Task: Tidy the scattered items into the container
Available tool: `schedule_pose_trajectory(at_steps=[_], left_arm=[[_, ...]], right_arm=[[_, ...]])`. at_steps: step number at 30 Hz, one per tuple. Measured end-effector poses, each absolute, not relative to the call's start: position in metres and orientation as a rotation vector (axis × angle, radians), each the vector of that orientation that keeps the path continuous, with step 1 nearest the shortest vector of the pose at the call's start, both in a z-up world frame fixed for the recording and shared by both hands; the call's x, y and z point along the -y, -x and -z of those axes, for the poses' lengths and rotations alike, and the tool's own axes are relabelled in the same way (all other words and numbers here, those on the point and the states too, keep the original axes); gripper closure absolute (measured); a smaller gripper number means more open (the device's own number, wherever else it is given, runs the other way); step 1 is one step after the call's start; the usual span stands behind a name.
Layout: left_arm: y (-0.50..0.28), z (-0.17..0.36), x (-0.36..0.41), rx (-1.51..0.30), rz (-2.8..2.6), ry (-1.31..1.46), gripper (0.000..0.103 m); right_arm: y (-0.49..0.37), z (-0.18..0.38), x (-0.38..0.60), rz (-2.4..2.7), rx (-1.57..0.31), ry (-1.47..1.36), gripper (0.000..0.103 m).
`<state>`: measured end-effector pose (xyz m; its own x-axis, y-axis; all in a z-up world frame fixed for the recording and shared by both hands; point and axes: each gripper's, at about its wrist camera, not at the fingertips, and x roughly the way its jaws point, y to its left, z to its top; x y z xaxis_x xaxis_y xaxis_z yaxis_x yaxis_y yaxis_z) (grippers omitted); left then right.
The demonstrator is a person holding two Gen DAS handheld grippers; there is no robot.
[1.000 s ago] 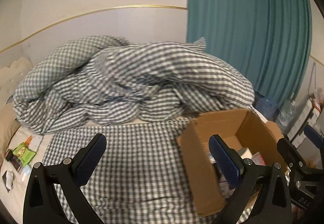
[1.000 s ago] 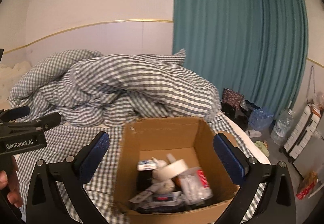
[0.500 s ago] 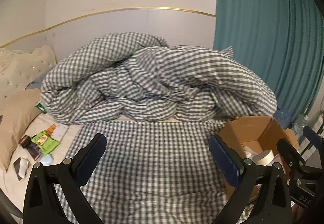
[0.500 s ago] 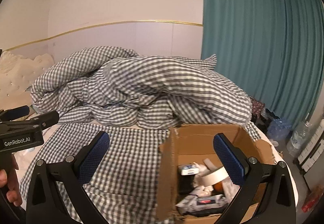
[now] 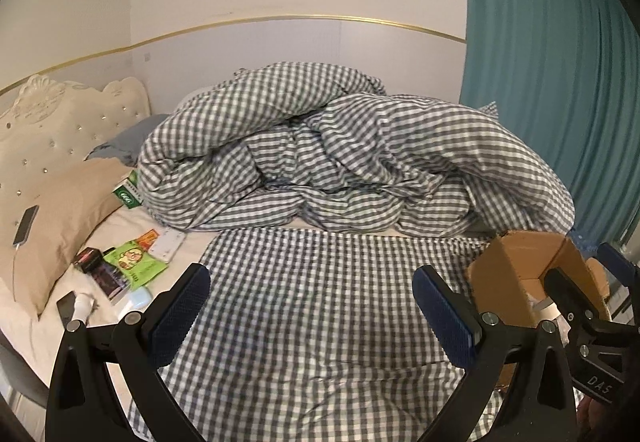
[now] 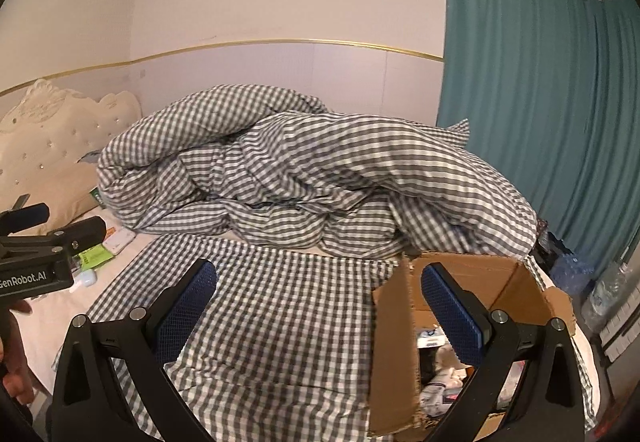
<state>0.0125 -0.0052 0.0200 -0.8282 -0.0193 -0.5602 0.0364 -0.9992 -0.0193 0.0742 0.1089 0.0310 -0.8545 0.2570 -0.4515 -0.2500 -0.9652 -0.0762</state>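
Both my left gripper (image 5: 312,306) and right gripper (image 6: 318,302) hung released over bare checked sheet (image 5: 320,282); cardboard box (image 6: 472,282) edged right, scattered packets (image 5: 132,266) far left.

Both wrist views look across the bed (image 5: 320,322) — sharing the quilt (image 6: 312,178) and box (image 6: 394,354).

Bunched grey-and-white gingham duvet (image 5: 352,158) heaped across the far side of the bed, against the pale wall with a thin gold trim line (image 5: 320,19). Cream tufted headboard (image 5: 52,130) at left, beige pillow (image 5: 60,210) leaning against it. Teal pleated curtain (image 6: 540,82) hanging at right.
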Motion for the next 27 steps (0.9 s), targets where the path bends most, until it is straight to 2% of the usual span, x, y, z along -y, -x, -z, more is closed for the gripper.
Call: schedule_pose_trajectory(at_steps=[22,27], left_arm=[[-0.028,-0.019,0.0,-0.015,3.004,-0.909,0.0],[-0.039,-0.019,-0.003,-0.013,2.987,-0.815,0.0]], right_arm=[[-0.082,-0.025,-0.109,-2.778,0.011,0.714,0.0],[-0.081,-0.022,-0.113,-2.77,0.002,0.722,0.0]])
